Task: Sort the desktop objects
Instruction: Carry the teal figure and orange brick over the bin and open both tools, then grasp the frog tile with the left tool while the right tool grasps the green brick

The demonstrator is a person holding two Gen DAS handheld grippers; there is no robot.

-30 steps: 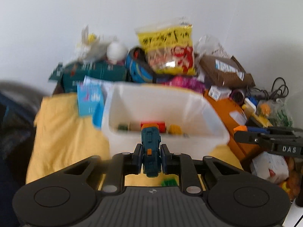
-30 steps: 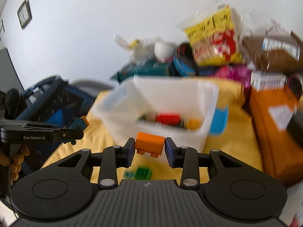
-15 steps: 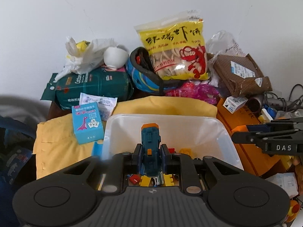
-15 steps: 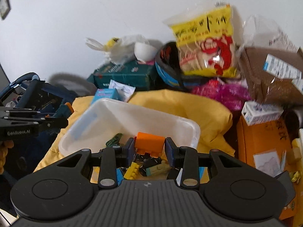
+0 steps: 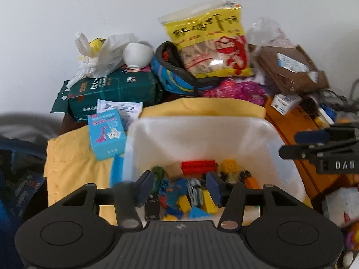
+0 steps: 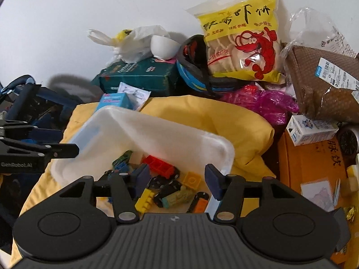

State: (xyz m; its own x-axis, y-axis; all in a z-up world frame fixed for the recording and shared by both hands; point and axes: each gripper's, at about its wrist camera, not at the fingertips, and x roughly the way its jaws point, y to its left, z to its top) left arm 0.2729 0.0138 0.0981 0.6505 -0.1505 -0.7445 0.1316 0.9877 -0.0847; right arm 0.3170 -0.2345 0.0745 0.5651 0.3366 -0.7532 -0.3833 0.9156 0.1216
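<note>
A white plastic bin (image 5: 202, 123) (image 6: 170, 132) stands on a yellow cloth (image 5: 69, 157) and holds several toy bricks and small cars. Among them are a red brick (image 5: 198, 164) (image 6: 160, 164) and a yellow brick (image 5: 228, 164) (image 6: 191, 179). My left gripper (image 5: 179, 185) hangs over the bin's near side, its jaws opening, with nothing between the pads. My right gripper (image 6: 177, 179) is over the bin's near right corner, jaws also opening and empty. Each gripper shows side-on in the other's view: the right gripper (image 5: 325, 150) and the left gripper (image 6: 33, 150).
Behind the bin are a blue card box (image 5: 105, 134), a dark green package (image 5: 112, 89), a white bowl (image 5: 136, 55), a yellow snack bag (image 5: 213, 42), pink plastic (image 6: 264, 103) and a brown parcel (image 6: 325, 83). An orange box (image 6: 314, 168) lies right of the bin.
Both grippers moved forward over the bin and opened. The teal toy left my left gripper's jaws and the orange block left my right gripper's jaws.
</note>
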